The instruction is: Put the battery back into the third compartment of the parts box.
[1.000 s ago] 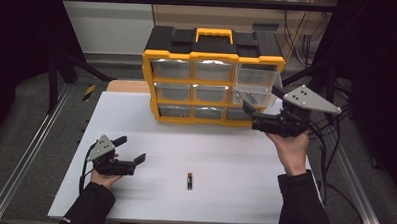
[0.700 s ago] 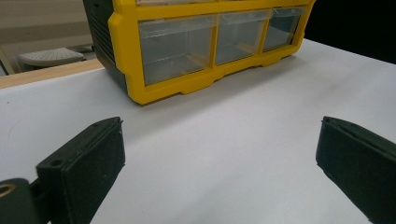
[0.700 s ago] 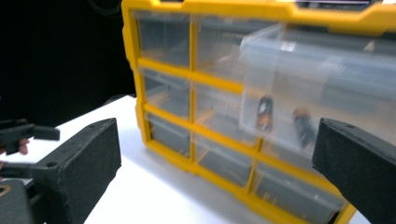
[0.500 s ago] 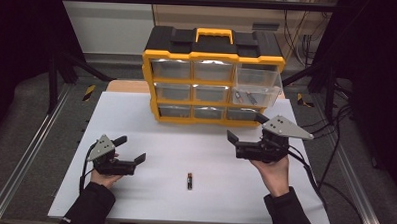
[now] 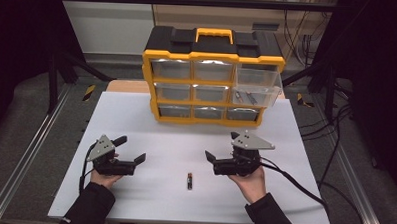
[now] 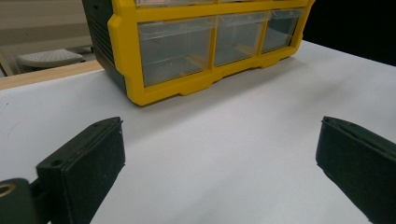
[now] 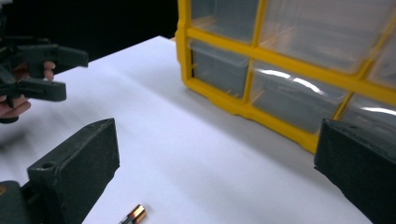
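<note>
**Two open grippers, one little battery between them**

A big yellow and black drawer box point(image 5: 212, 77) stands at the far side of the white table point(image 5: 303, 195), at 12 o'clock from the person. It has nine see-through drawers, three rows of three. One drawer point(image 5: 256, 86), the top right one, is pulled out, and small things lie in it, too small to tell. The other eight are pushed in.

One small battery point(image 5: 189, 180) lies on the table near the front edge. It sits alone, with bare table all around it, and nothing stands in the way of it.

The left gripper point(image 5: 130, 152) is at 9 o'clock from the battery, well apart from it. The left hand point(image 5: 104, 179) holds it low over the table, and it points toward 3 o'clock. Its jaws stand wide open with nothing between them.

The right gripper point(image 5: 220, 152) is at about 2 o'clock from the battery, near it but not touching. The right hand point(image 5: 249, 181) holds it from below, and it points toward 9 o'clock, at the other gripper. Its jaws have just been opening and now stand wide, holding nothing. In the right gripper view the battery point(image 7: 133, 215) peeks in at the bottom, close to one jaw.

There are two grippers, two hands, one battery and one drawer box.
</note>
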A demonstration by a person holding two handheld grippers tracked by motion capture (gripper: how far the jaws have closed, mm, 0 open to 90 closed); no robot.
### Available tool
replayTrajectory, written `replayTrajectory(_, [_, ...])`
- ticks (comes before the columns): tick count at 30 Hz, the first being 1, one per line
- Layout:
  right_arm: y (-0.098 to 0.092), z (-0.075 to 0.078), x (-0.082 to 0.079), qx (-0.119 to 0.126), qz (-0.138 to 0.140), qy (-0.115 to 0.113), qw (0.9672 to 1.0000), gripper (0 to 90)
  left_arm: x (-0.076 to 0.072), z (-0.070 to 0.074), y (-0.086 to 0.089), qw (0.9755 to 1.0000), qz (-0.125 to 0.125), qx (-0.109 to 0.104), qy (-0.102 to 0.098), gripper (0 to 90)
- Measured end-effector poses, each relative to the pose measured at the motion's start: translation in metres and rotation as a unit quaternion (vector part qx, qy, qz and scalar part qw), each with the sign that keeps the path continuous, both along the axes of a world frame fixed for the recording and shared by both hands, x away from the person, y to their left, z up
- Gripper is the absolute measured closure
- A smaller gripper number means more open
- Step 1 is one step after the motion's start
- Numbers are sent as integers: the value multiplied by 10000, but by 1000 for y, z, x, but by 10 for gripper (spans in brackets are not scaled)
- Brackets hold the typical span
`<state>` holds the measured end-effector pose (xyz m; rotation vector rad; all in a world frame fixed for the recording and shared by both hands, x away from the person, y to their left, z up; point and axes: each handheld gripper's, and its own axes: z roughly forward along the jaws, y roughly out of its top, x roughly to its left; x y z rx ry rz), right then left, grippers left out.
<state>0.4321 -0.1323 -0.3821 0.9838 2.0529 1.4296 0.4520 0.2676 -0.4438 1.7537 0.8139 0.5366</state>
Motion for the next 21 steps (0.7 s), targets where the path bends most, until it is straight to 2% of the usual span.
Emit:
replayTrajectory(10, [27, -32, 0, -229, 324, 429, 9983, 13, 0, 0, 0, 10000, -14, 13, 11, 9])
replayTrajectory(16, [41, -51, -2, -371, 492, 689, 9957, 19, 1, 0, 0, 10000, -7, 6, 8, 9])
replayTrajectory(21, [55, -64, -4, -597, 668, 804, 9927, 33, 0, -1, 0, 10000, -20, 23, 14, 9])
